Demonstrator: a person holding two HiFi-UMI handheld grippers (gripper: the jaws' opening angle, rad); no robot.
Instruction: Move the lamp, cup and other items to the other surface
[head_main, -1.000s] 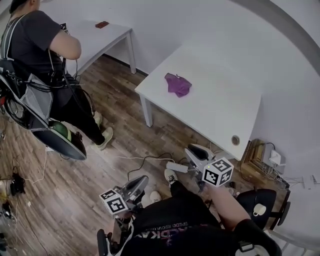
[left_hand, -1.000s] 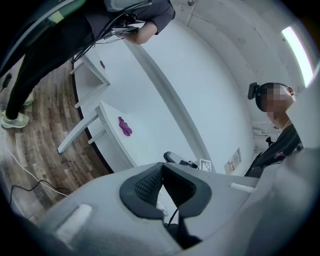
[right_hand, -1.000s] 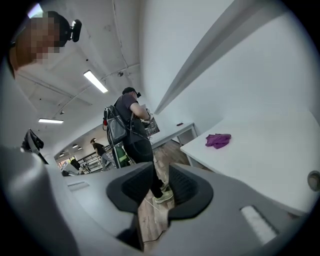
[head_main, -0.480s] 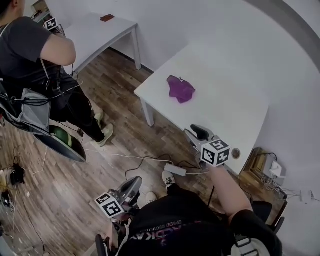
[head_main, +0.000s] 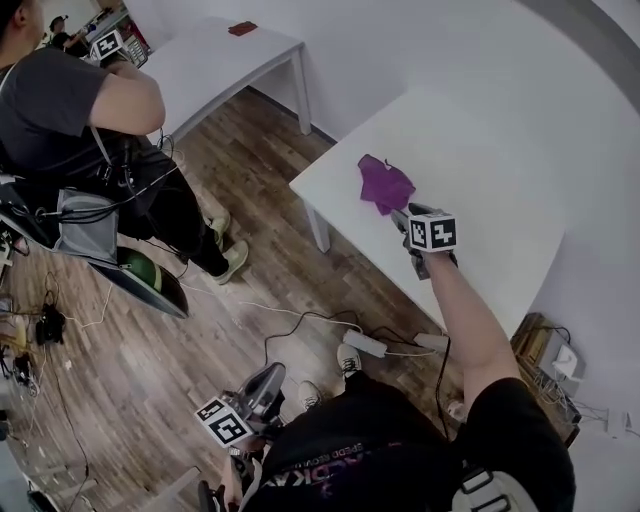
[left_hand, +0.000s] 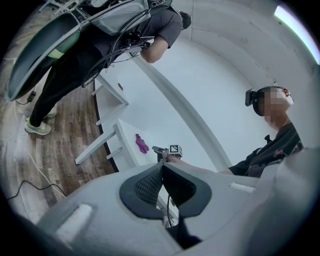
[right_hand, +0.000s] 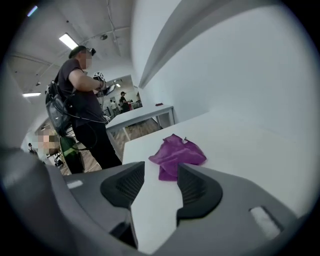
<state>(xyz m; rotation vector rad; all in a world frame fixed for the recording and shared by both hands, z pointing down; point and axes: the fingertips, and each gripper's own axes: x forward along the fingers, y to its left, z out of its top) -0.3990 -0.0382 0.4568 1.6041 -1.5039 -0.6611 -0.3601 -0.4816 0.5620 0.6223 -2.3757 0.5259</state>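
**Hard to make out**
- Small dark-red object (head_main: 242, 28) on the far bench (head_main: 225, 65): too small to identify.
- Second person (head_main: 95, 120) standing at the left: head cut off by the frame edge in the head view. They hold another marker cube (head_main: 107, 44) up by that bench.
- Near bench (head_main: 480, 190): white top against a white wall, so the back edge is hard to trace. One leg shows at the near-left corner.
- Left gripper (head_main: 272, 376): low at the bottom of the head view, its rear hidden behind the wearer's dark clothing.
- Power strip (head_main: 365, 343) with cables on the wooden floor (head_main: 200, 330), partly under the near bench's edge.

**Task item**
- Purple cloth (head_main: 383, 183): one piece, crumpled into a loose, roughly triangular heap with folded lobes, matte. It lies flat on the near bench close to the left edge.

**Grippers**
- Right gripper (head_main: 398, 214): on an outstretched forearm (head_main: 465, 320), angled down at the cloth. Its jaws have just been opening and stand wide apart. The right gripper view shows the cloth's near edge in the gap at the tips, with neither pad pressing on it.
- Left gripper: pads meet at the tips, nothing between them. It is held over the floor, well apart from the bench.
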